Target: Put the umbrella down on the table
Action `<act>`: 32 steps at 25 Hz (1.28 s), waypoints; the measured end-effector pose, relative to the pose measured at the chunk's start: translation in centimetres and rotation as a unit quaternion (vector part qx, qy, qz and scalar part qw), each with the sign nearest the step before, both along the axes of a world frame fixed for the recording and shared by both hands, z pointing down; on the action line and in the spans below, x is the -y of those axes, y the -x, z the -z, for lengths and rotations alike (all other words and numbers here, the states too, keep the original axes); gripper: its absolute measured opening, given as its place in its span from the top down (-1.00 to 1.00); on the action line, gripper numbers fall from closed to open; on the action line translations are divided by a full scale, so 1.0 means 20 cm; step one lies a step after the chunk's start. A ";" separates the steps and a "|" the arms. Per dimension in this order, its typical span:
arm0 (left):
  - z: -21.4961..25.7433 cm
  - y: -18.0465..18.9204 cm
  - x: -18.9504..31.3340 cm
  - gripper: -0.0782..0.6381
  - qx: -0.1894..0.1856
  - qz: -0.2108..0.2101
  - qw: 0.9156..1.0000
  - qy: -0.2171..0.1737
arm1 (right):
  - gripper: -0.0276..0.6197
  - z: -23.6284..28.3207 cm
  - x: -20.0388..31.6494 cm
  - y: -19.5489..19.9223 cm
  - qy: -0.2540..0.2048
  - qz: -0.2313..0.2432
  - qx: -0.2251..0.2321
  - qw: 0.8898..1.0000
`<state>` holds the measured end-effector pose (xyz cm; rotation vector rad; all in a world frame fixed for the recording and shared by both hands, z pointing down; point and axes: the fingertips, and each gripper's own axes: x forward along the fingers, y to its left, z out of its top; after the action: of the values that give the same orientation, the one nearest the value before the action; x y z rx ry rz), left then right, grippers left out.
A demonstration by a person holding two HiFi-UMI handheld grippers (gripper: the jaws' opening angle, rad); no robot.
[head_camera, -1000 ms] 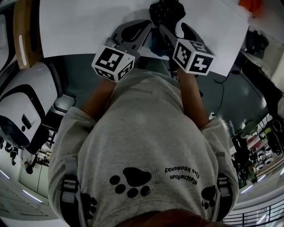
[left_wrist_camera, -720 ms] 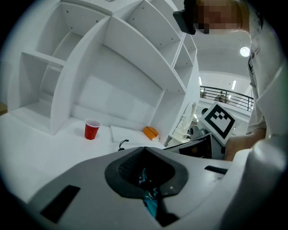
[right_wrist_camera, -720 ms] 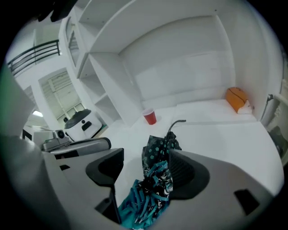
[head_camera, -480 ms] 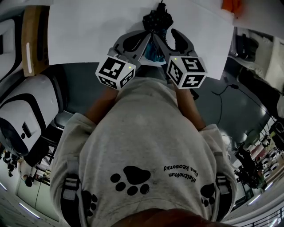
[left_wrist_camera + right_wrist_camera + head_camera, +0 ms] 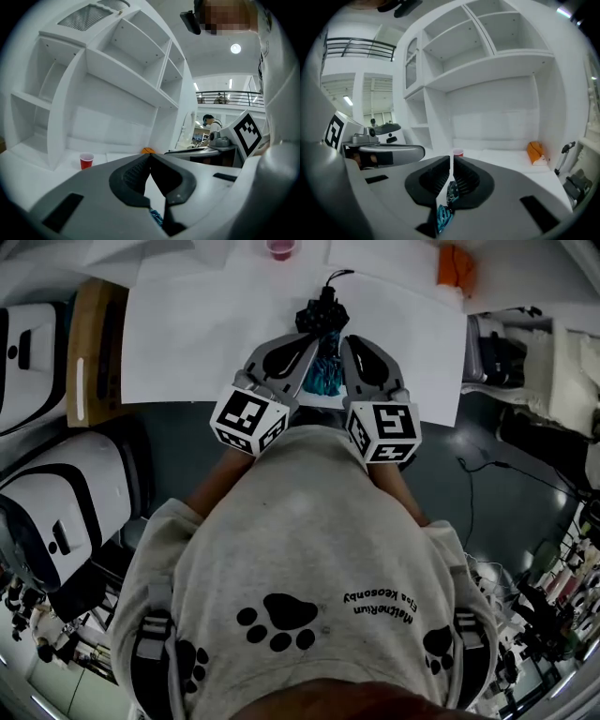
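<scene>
Umbrella (image 5: 321, 320): folded, black with teal, lying lengthwise on the white table (image 5: 187, 343). Its teal end points to the near edge, under the tips of the 2 grippers. The task looks done.
Left gripper (image 5: 150, 155): the jaws are pressed together at the tips with nothing between them. A scrap of teal shows through the gap lower down.
Right gripper (image 5: 451, 161): the jaws have just been closing and now stand all but together, with only a thin slit left. Dark and teal fabric shows in the gap behind the pads. I judge this to be the umbrella lying below, not a pinched fold, but I cannot be sure.
Risk 1: if a fold is caught in the right jaws, any lift would drag the umbrella off the table again.
Risk 2: the teal end lies close to the near edge, so a nudge from either gripper could roll or slide it over.
Risk 3: the red cup (image 5: 279, 249) stands near the umbrella's far end, so a push away from the person could tip it.
Writing on umbrella: none readable.
Shirt (image 5: 300, 521): 2 short lines of print, upside down in the head view and too small to read with certainty. There are also black paw prints.
Marker cubes (image 5: 248, 418): black-and-white square patterns, no letters.
Cup: no print visible.
</scene>
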<state>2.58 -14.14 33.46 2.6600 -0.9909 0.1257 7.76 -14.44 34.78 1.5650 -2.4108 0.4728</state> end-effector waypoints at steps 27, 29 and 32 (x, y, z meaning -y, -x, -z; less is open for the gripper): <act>0.39 -0.01 -0.26 0.73 0.006 0.035 0.994 -0.104 | 0.82 0.41 -0.30 0.02 -0.144 0.023 0.003 0.989; 0.39 -0.01 -0.27 0.73 0.008 0.033 0.994 -0.106 | 0.82 0.42 -0.31 0.02 -0.145 0.022 0.004 0.989; 0.39 -0.01 -0.29 0.73 0.009 0.029 0.993 -0.110 | 0.82 0.42 -0.32 0.01 -0.147 0.021 0.001 0.989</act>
<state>2.86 -8.42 25.58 2.8279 -1.1488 0.0281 7.53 -7.96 26.34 1.6186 -2.6032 0.1121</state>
